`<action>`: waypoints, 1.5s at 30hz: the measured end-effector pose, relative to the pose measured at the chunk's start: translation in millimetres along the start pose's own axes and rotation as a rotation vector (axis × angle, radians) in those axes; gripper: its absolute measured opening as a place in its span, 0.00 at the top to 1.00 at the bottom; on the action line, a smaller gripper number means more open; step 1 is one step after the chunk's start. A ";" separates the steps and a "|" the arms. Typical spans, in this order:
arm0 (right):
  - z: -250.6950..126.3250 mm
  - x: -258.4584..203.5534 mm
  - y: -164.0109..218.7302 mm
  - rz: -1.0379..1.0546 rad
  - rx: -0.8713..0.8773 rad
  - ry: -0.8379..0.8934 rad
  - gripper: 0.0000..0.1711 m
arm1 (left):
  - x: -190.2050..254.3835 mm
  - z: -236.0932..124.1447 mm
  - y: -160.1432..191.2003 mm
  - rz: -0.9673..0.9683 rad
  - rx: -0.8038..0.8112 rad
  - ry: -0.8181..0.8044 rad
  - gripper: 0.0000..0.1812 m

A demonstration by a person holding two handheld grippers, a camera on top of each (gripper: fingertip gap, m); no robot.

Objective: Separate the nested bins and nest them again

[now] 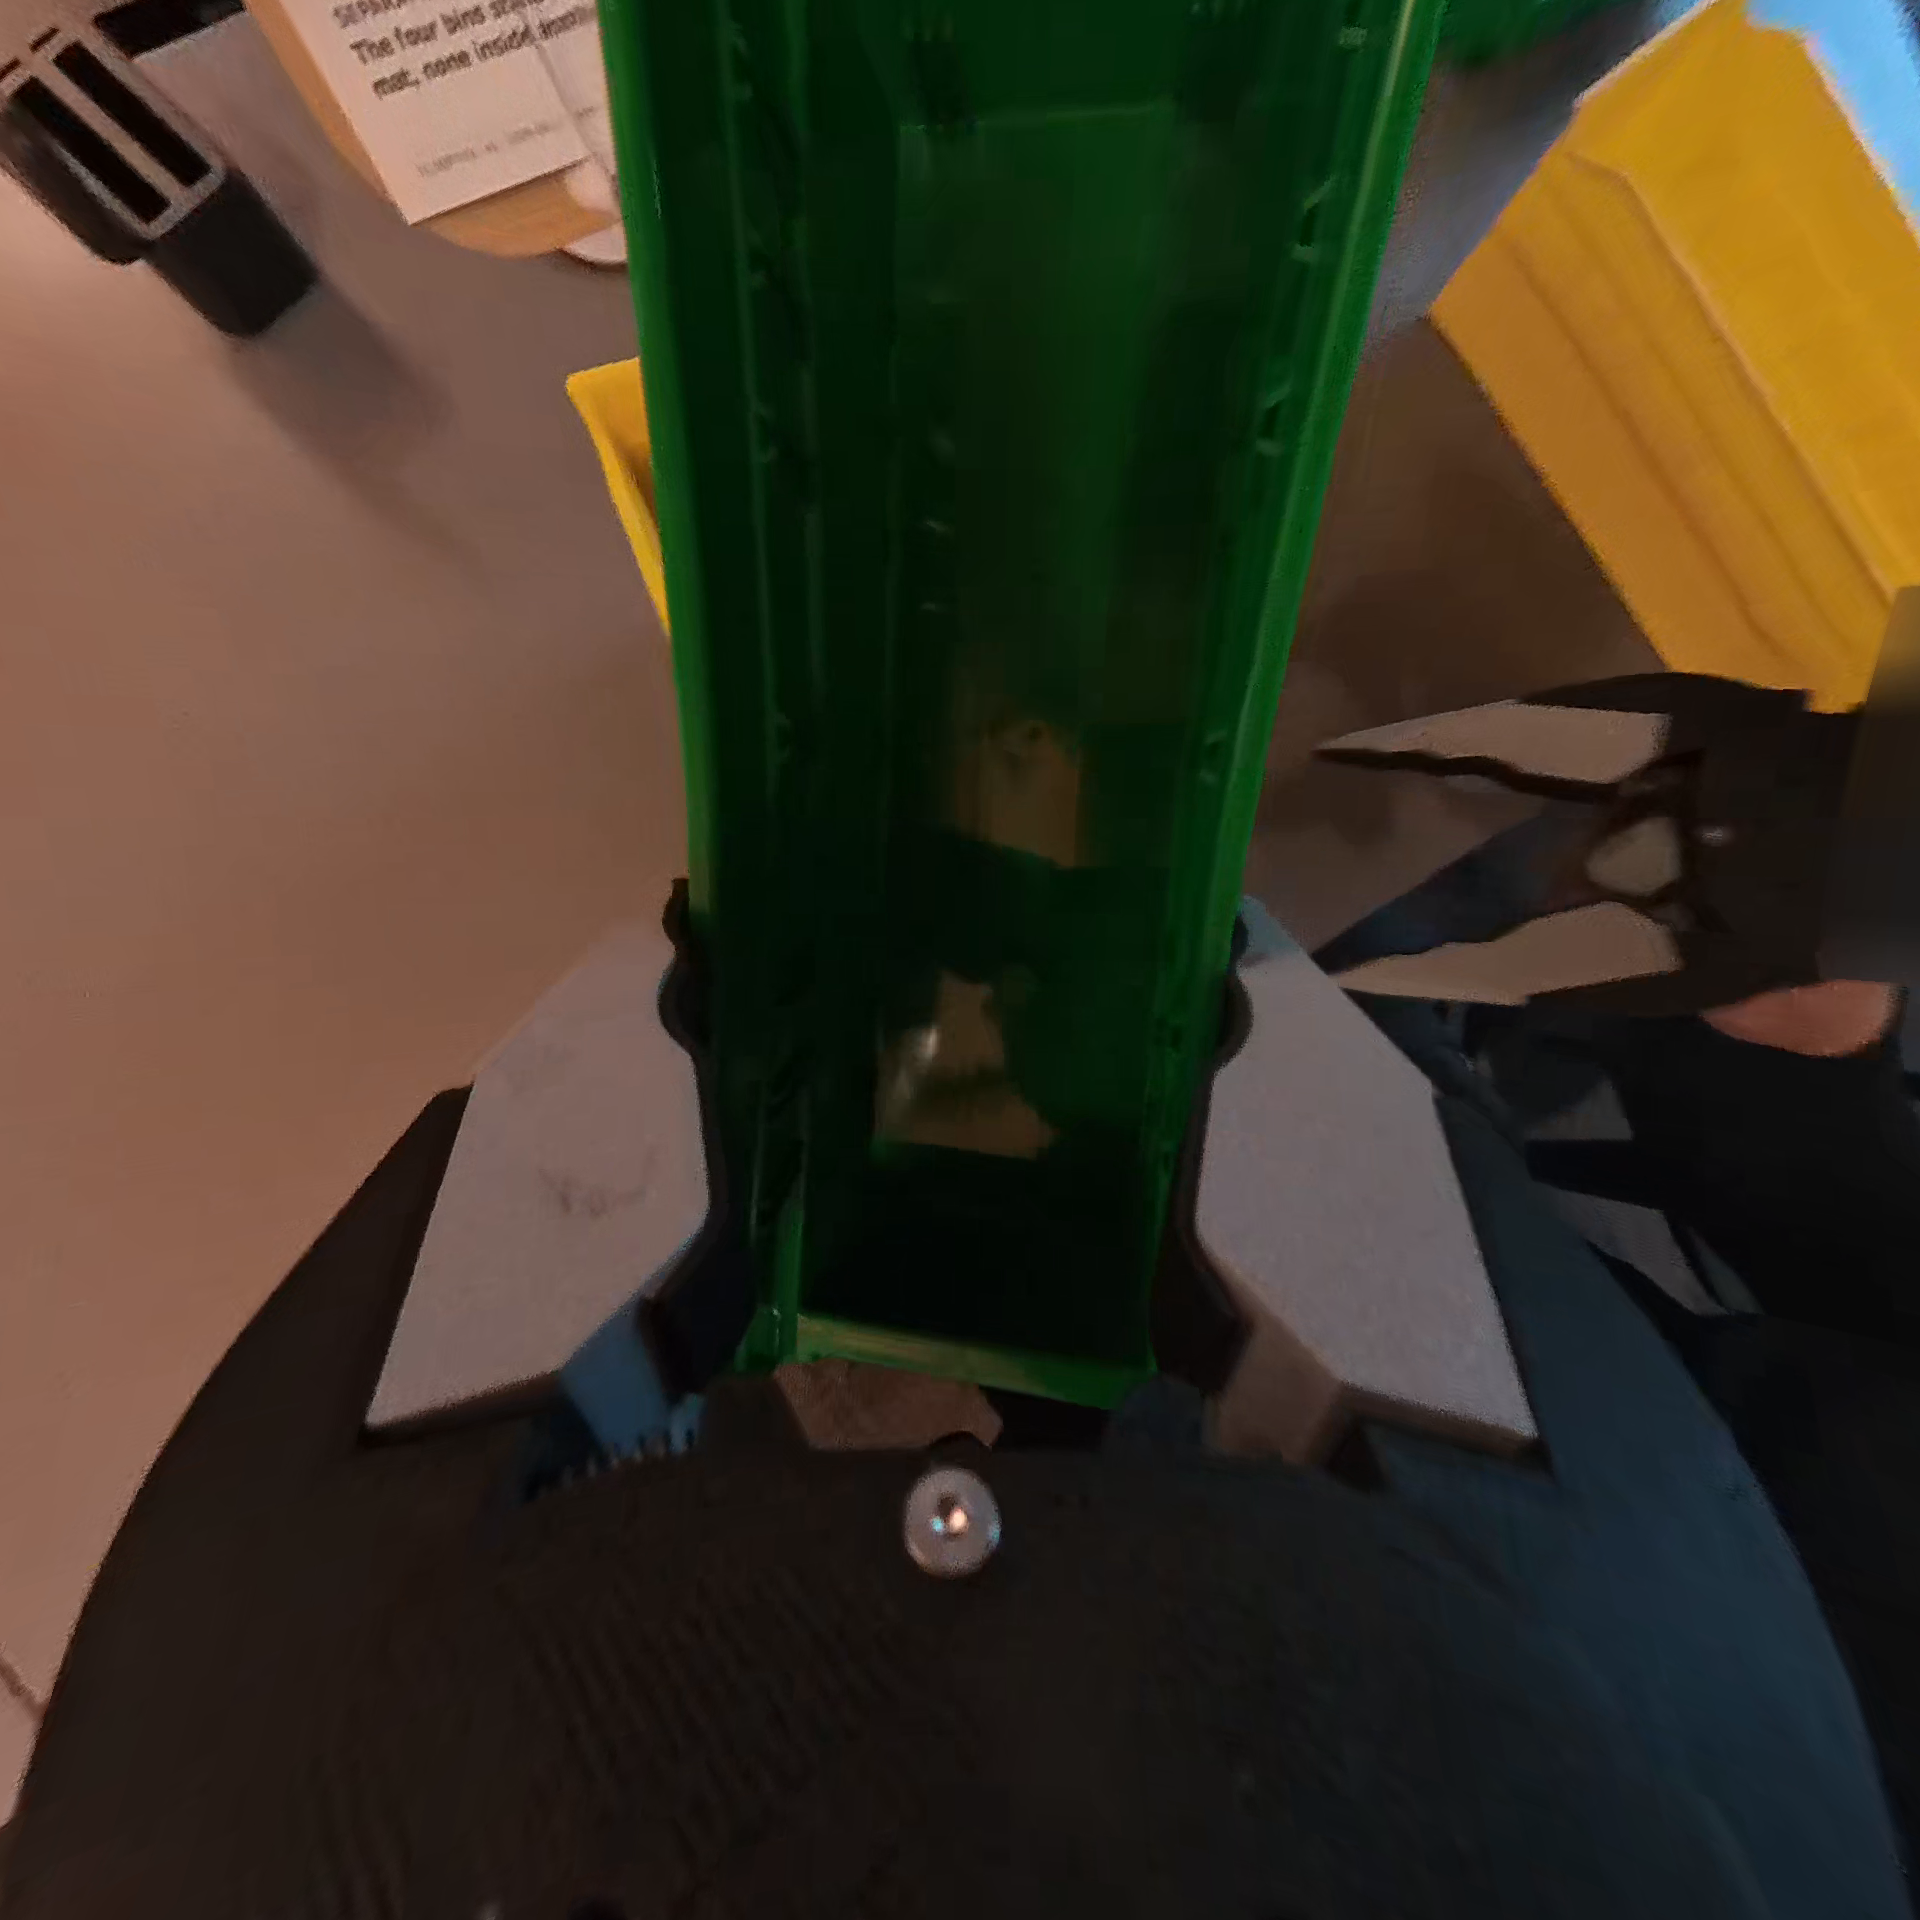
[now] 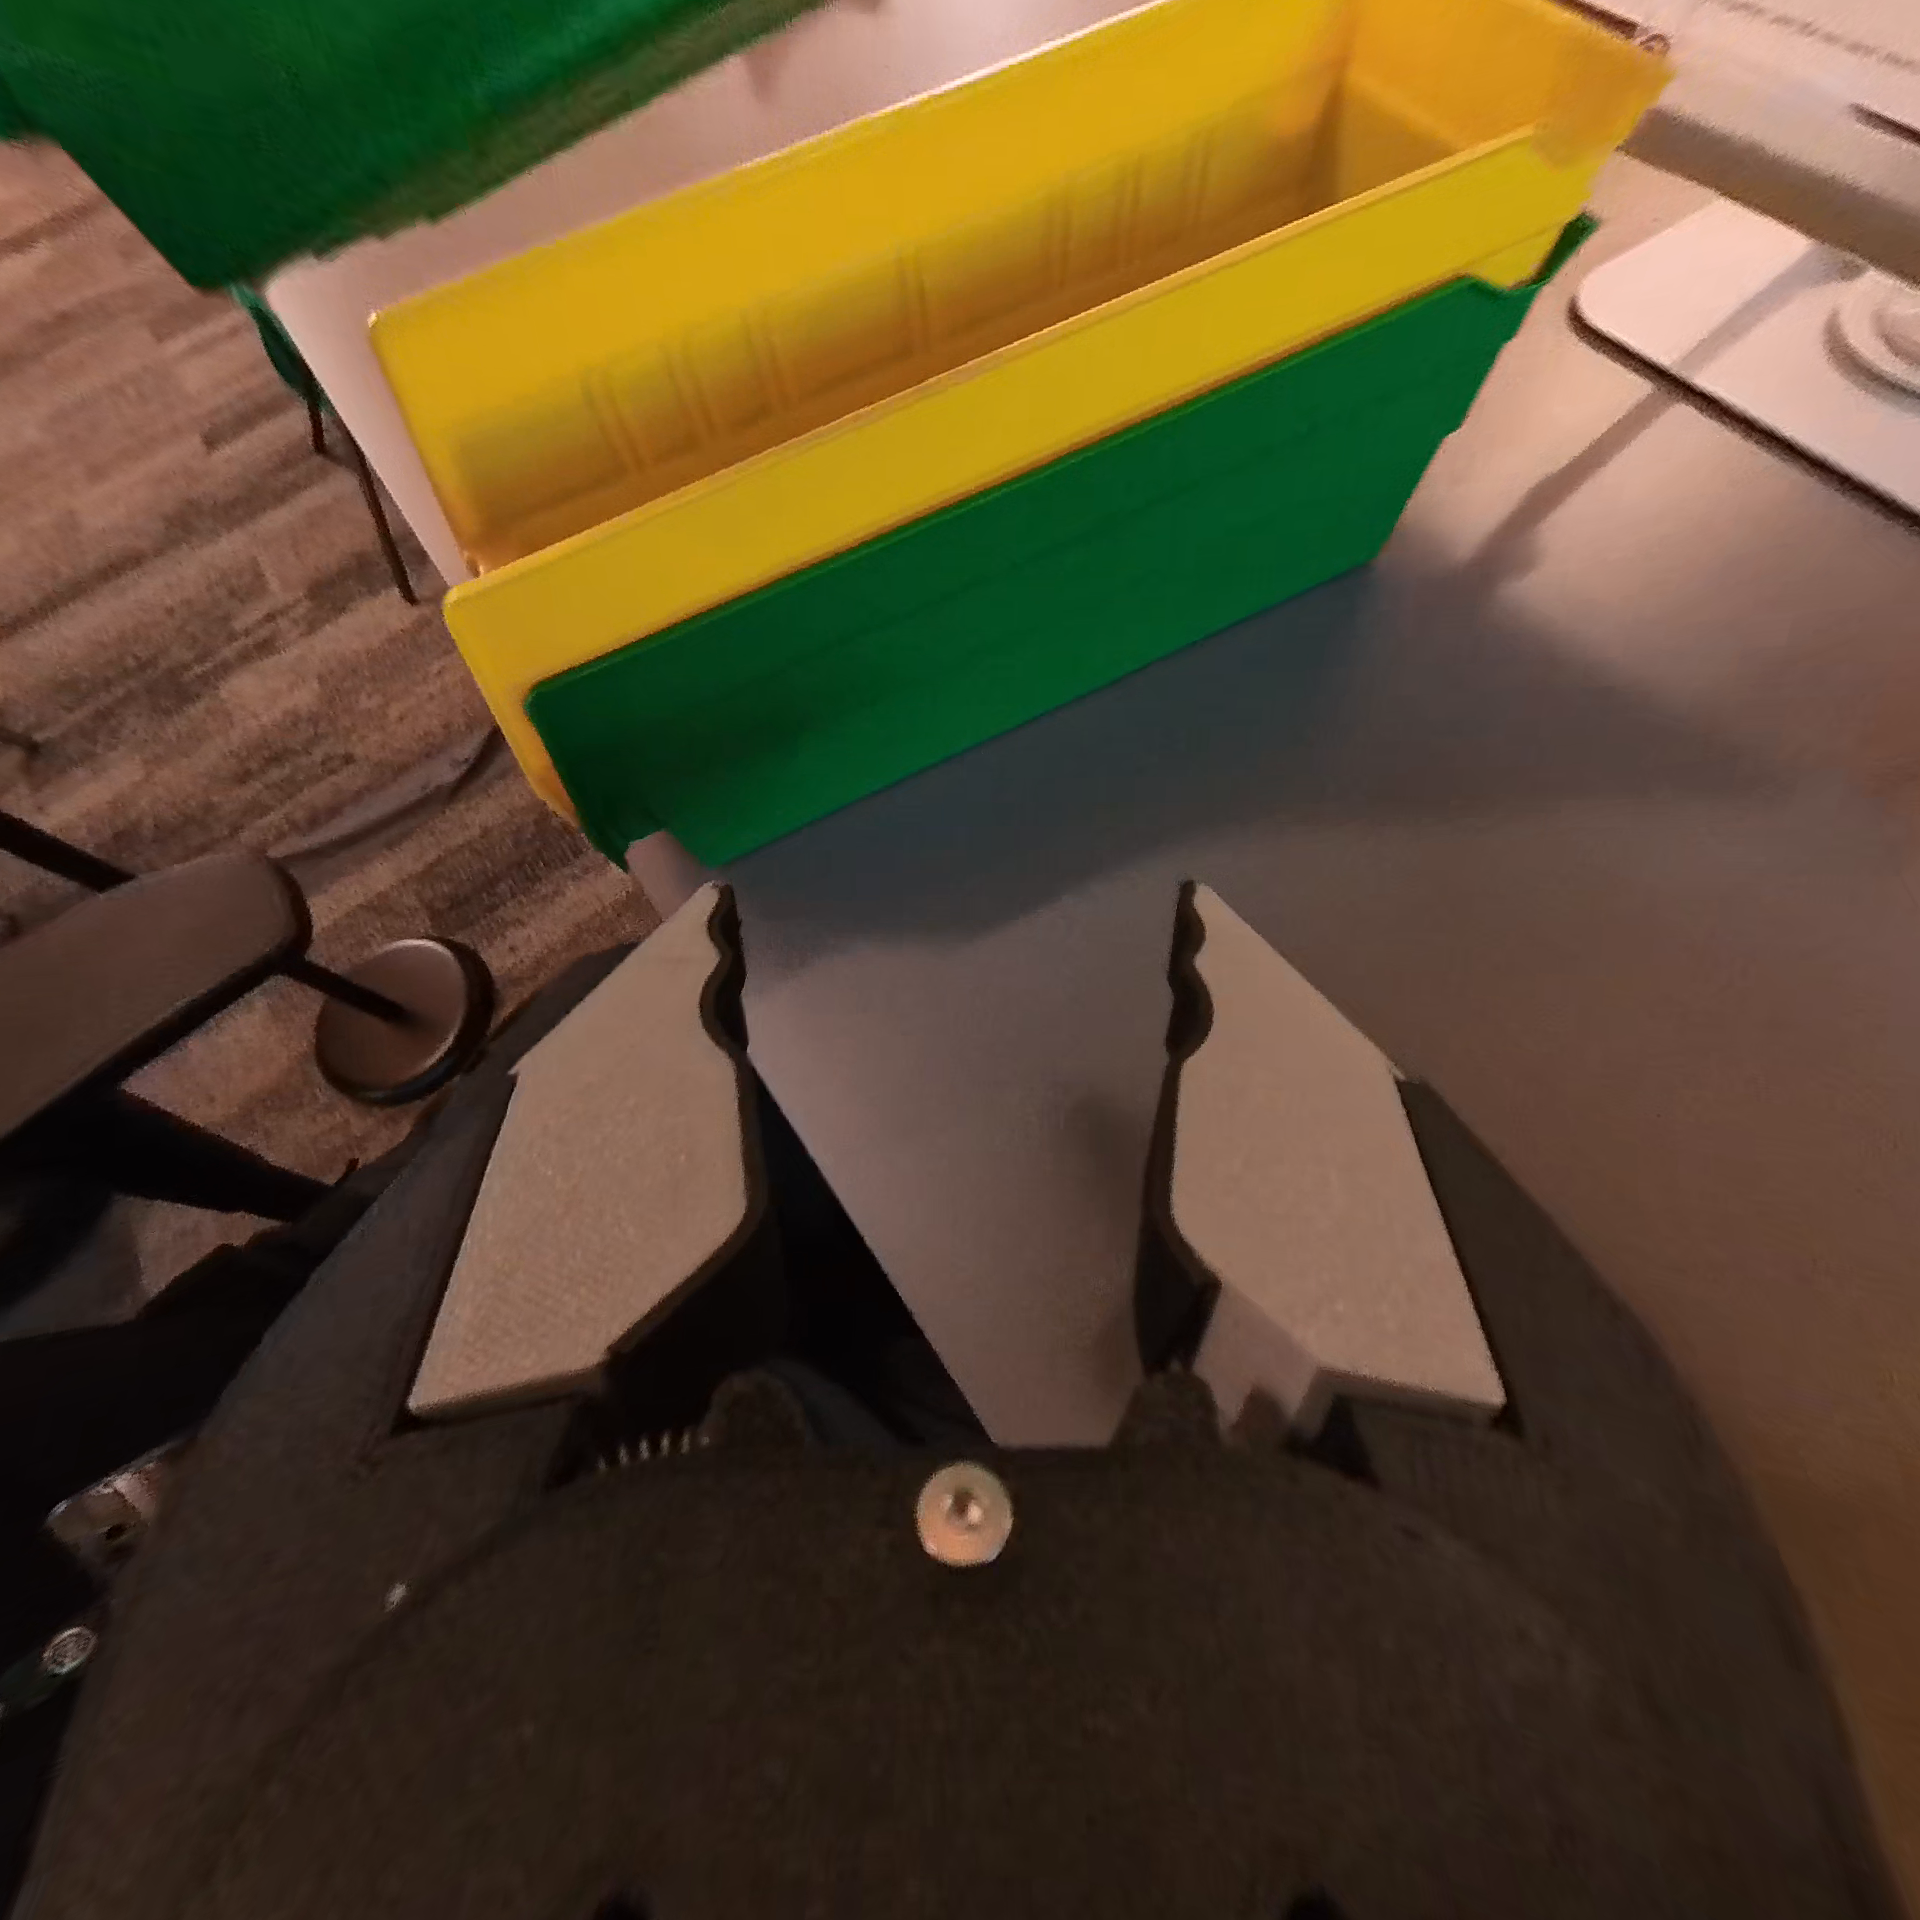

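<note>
My left gripper (image 1: 961, 935) is shut on a long narrow green bin (image 1: 1018, 520), its fingers pressing the bin's two side walls near one end. The bin is held in the air and points away from the camera. It also shows as a green blur in the right wrist view (image 2: 260, 135). A yellow bin (image 2: 935, 312) sits nested inside a second green bin (image 2: 1039, 603) on the grey table. My right gripper (image 2: 954, 914) is open and empty, just in front of that stack, and also shows in the left wrist view (image 1: 1507, 852).
A yellow bin wall (image 1: 1683, 416) stands at the right and a yellow corner (image 1: 623, 468) shows behind the held bin. A paper sheet (image 1: 468, 104) and a black frame (image 1: 135, 177) lie at the back left. A monitor base (image 2: 1766, 343) is to the right. The table edge and a chair base (image 2: 395, 1018) are to the left.
</note>
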State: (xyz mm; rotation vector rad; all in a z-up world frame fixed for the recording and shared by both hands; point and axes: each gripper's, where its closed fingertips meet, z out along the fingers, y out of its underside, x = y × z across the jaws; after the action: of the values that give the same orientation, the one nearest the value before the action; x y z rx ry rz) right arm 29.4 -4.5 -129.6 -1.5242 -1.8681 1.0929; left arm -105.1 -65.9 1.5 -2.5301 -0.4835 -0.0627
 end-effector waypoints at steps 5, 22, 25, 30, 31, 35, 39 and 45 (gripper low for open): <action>-13.5 12.5 -2.7 0.026 0.028 0.022 0.53 | -24.9 23.6 13.5 -0.042 -0.089 -0.144 0.46; -24.7 16.4 -4.2 0.025 0.036 0.031 0.53 | -8.5 43.5 -3.5 -0.042 -0.180 -0.334 0.42; -29.7 21.1 -6.3 0.033 0.052 0.036 0.53 | 2.5 50.4 -3.2 -0.063 -0.148 -0.265 0.42; -37.6 30.2 -7.8 0.078 0.083 0.032 0.53 | -7.1 53.8 -0.2 -0.055 -0.122 -0.307 0.41; -38.3 30.6 -7.9 0.085 0.087 0.028 0.53 | -8.7 54.9 3.2 -0.059 -0.131 -0.309 0.41; -38.0 30.5 -6.6 0.083 0.082 0.027 0.53 | -6.8 57.5 17.9 -0.046 -0.176 -0.323 0.40; -35.3 23.8 -6.2 0.078 0.073 0.000 0.53 | -8.8 65.1 36.5 -0.037 -0.227 -0.344 0.40; -33.4 21.3 -2.0 0.056 0.048 0.008 0.53 | -10.5 60.7 45.2 0.040 -0.299 -0.373 0.39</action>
State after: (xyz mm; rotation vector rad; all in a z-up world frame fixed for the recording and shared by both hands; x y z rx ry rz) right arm 49.0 25.0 -111.6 -1.5601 -1.7904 1.1469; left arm -102.4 -72.2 -74.5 -2.8564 -0.6041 0.3853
